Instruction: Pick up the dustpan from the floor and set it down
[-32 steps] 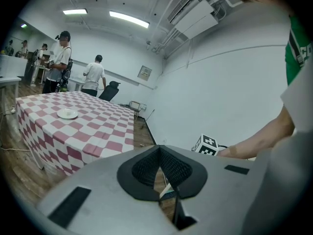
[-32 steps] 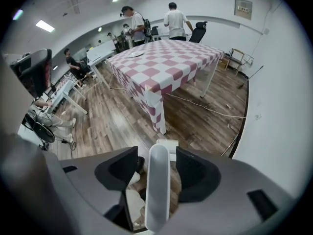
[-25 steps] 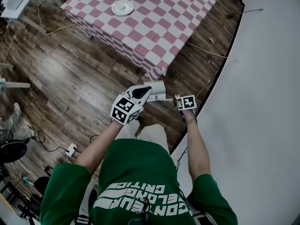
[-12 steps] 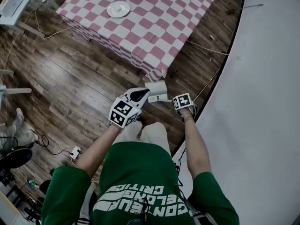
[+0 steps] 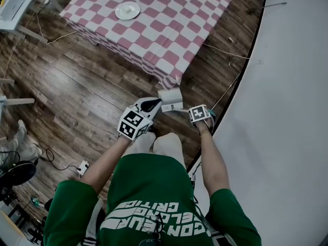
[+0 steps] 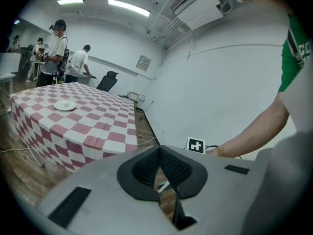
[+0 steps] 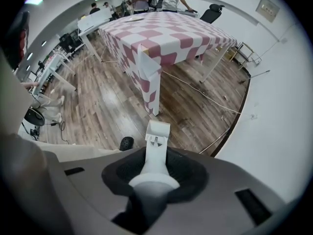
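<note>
Right gripper (image 7: 155,166) has slid in closer to the dustpan (image 5: 170,98) than it was a second ago, and the jaws, wide then, are closing right now! Look down its own view: the white handle runs straight up the middle between the jaws, dark pads either side, the tips already against its flanks. From the head view the dustpan sits low by the wooden floor (image 5: 87,86), just off the hanging corner of the bench (image 5: 169,32) with its pink-and-white checked cloth, directly ahead of the person's knees. Whether it is resting on the boards or just off them, can't tell. Left gripper (image 6: 160,153) hangs just beside the dustpan on the other side, jaws drawn together at the tips with nothing in between, only floor showing through the slot behind them. Up on the bench, well apart from all this, one white plate (image 5: 127,9) sits on the cloth.
</note>
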### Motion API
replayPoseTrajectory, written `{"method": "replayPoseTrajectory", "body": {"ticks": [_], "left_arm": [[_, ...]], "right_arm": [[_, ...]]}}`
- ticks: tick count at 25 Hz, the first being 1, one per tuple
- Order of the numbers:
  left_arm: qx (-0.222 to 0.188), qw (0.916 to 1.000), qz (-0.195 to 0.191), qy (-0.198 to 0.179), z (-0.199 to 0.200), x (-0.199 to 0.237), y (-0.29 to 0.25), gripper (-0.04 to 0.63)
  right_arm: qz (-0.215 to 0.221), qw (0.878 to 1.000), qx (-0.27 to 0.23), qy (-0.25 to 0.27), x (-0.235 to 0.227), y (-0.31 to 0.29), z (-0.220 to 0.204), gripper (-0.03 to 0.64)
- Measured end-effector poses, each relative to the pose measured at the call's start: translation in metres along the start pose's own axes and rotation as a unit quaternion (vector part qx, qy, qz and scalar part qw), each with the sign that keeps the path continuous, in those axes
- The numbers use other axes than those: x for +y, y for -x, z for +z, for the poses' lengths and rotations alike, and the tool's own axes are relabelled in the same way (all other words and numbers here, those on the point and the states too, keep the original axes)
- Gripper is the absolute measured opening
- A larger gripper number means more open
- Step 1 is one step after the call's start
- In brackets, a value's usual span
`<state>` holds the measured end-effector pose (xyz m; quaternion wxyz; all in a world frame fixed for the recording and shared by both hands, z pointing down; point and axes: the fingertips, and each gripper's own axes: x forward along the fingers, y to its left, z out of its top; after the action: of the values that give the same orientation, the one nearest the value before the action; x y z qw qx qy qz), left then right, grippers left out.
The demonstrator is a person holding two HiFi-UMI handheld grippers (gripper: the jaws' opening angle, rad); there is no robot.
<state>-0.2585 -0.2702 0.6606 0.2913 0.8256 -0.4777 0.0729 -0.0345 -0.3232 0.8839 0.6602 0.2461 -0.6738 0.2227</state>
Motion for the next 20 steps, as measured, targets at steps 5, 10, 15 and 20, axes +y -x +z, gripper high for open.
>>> {"method": "replayPoseTrajectory", "body": {"ticks": [5, 10, 15, 20], "left_arm": [[0.003, 1.0000, -0.002, -0.001, -0.004, -0.001, -0.002, 0.003], [0.003, 1.0000, -0.008, -0.004, -0.003, -0.003, -0.002, 0.003], [0.006, 0.9999, -0.012, -0.005, -0.002, -0.004, -0.004, 0.003], [0.013, 0.9995, -0.026, -0.017, -0.004, -0.016, -0.013, 0.003]], "right_arm": [[-0.005, 1.000, 0.000, -0.002, -0.001, -0.005, -0.005, 0.110], [-0.006, 1.000, 0.002, -0.002, 0.001, -0.002, -0.011, 0.114], [-0.013, 1.000, 0.000, -0.022, 0.001, 0.005, -0.025, 0.114], [-0.008, 0.997, -0.024, -0.073, -0.008, 0.017, -0.047, 0.114]]}}
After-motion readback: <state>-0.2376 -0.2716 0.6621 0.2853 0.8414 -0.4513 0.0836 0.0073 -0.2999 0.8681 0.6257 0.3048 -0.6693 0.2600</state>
